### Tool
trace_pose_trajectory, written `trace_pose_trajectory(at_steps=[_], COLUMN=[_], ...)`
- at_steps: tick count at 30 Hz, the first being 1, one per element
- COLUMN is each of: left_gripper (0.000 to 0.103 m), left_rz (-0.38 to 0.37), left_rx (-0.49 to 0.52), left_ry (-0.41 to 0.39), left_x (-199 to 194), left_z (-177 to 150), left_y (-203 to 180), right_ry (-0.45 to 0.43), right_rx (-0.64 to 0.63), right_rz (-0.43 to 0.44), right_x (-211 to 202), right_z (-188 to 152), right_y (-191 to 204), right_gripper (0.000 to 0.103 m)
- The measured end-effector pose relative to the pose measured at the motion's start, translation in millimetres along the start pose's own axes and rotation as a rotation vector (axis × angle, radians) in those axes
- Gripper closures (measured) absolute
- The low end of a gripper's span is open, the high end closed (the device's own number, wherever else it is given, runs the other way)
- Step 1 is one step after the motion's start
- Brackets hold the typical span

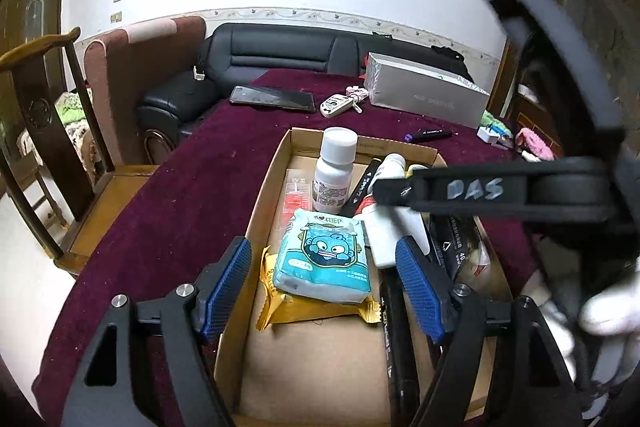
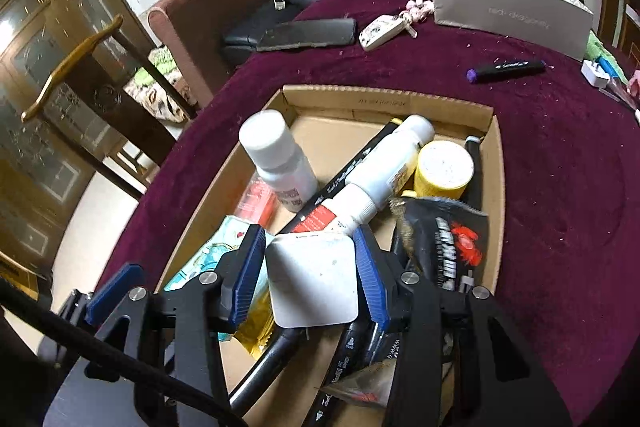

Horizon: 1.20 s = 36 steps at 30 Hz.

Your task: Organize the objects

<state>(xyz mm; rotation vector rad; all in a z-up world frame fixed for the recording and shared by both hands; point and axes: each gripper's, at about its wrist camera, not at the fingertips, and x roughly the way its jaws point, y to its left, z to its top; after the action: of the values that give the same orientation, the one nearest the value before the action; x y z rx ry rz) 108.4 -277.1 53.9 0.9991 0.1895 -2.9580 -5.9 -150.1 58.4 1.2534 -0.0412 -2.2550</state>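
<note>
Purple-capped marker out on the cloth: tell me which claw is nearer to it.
Right. The right claw, shut on a white block over the box, is nearer the purple-capped marker; the left claw hangs farther back.

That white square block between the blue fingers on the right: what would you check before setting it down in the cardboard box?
1. Grip on the white square block: the right gripper has a blue pad on each side of it. Ok.
2. Block over the cardboard box, not the cloth: ok.
3. Free landing spot: a white tube and a black snack packet crowd the area beneath; bare cardboard shows nearer the camera. Cannot tell.
4. Left gripper out of the way: open, empty, over the tissue pack. Ok.
5. Upright white bottle safe from a knock: stands apart, to the left. Ok.
</note>
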Motion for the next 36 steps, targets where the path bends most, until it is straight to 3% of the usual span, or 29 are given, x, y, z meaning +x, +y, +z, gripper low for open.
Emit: trace_pose_trajectory(at_steps=[6,12,15,18,26,30,36], left_gripper=[0.025,0.018,0.008,0.008,0.007,0.006,0.002], left_rz=[0.056,0.142,0.19,0.216,0.25,0.274,0.222], left_rx=[-0.004,-0.023,-0.029,-0.029,-0.019,0.002,-0.045], left_ry=[-0.039,-0.143,-0.18,-0.211,-0.231,-0.226,-0.182], left_x=[-8.8,-32.5,-41.3,-50.9,-67.3,-71.6,-74.3], left_z=[1.8,7.6,10.5,11.9,14.8,13.3,10.0], left_y=[-5.6,-7.9,-9.7,-15.5,-40.0,-57.3,-71.4], right_ry=[-0.071,-0.149,-0.176,-0.193,-0.221,-0.247,-0.28], right_rx=[-0.003,-0.016,-0.025,-0.017,0.035,0.048,0.004], right_rz=[-0.009,-0.026,-0.049,-0.054,-0.082,-0.116,-0.209], right_x=[-28.9,-58.4,-69.5,-78.8,-98.8,-108.6,-118.6], right_z=[-5.8,-21.4,-30.7,-40.5,-64.5,-74.9,-97.2], right_y=[-2.5,-6.4,-10.5,-17.5,-48.0,-62.7,-74.0], right_gripper=[0.051,0.047,0.043,0.04,0.039,0.034,0.033])
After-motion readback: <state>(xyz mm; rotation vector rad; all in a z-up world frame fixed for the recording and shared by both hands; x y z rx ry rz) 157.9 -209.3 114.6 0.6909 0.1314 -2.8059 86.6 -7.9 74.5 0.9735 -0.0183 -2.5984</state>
